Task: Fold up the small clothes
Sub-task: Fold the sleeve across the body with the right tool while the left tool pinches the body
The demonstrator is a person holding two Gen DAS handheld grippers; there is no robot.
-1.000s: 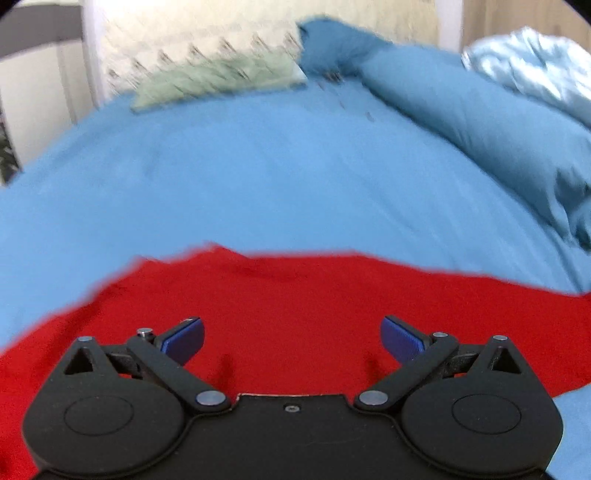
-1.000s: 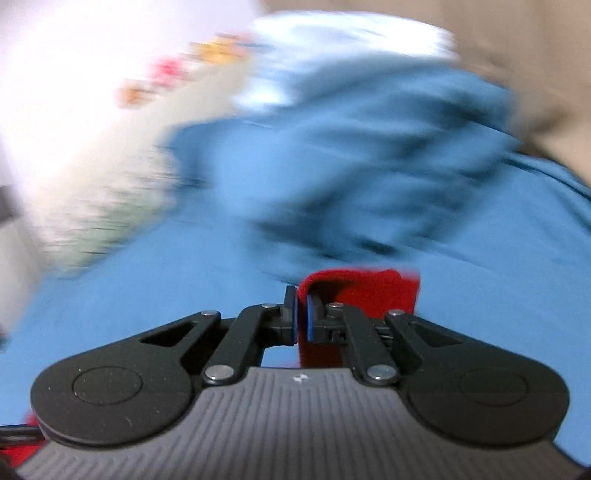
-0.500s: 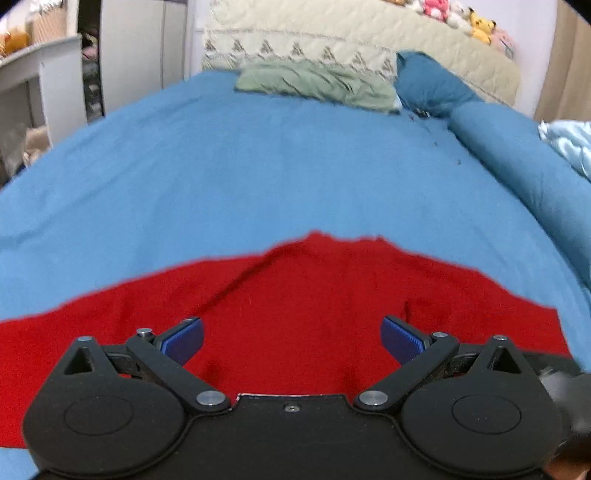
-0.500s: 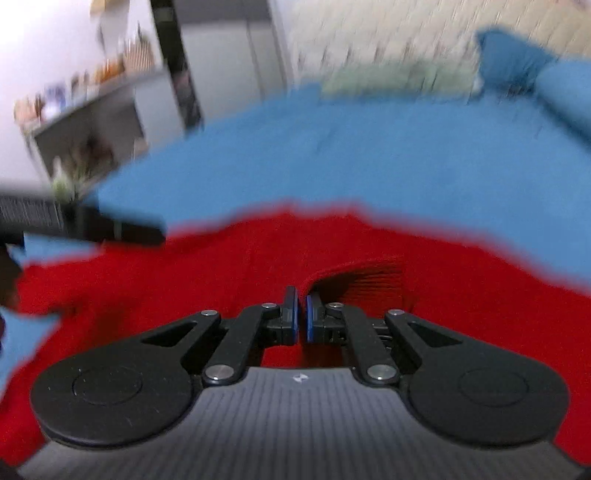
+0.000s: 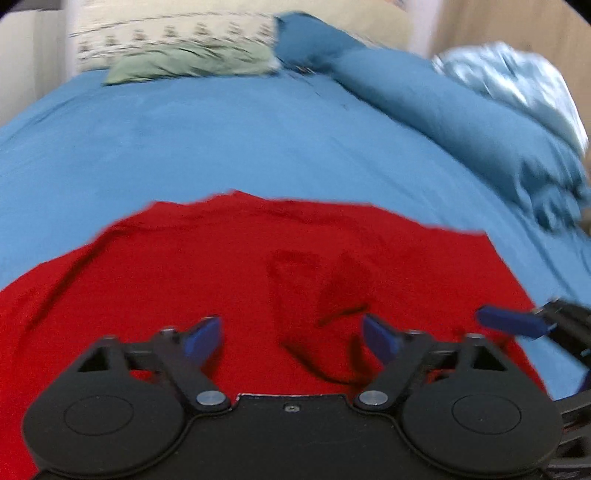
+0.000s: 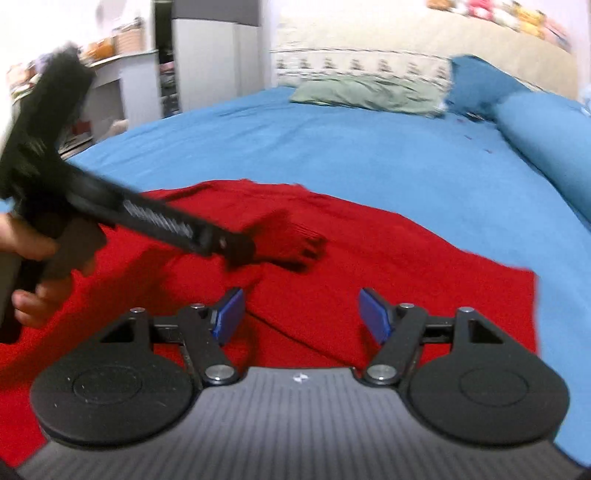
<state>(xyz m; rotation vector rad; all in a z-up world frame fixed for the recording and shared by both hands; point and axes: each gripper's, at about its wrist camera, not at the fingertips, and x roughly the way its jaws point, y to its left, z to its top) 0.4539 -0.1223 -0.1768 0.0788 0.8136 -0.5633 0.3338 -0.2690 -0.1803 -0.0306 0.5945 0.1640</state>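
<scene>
A red knit garment (image 5: 229,266) lies spread on the blue bed sheet (image 5: 207,140); it also shows in the right wrist view (image 6: 388,266), with a folded-over ribbed cuff (image 6: 295,236) on top. My left gripper (image 5: 293,339) is open and empty, low over the garment. My right gripper (image 6: 301,314) is open and empty over the garment's near right part. One of its blue fingertips (image 5: 509,321) shows at the right edge of the left wrist view. The left gripper's body (image 6: 122,214), held by a hand, crosses the right wrist view at left.
A green pillow (image 5: 192,64) and a cream quilted headboard (image 5: 173,29) stand at the far end. A blue bolster (image 5: 461,118) and a pale blue blanket (image 5: 517,81) lie along the right. A grey cabinet and shelves (image 6: 207,59) stand left of the bed.
My right gripper has let go of the red cuff and opened; the cuff now lies folded onto the garment. The left gripper stays open over the garment.
</scene>
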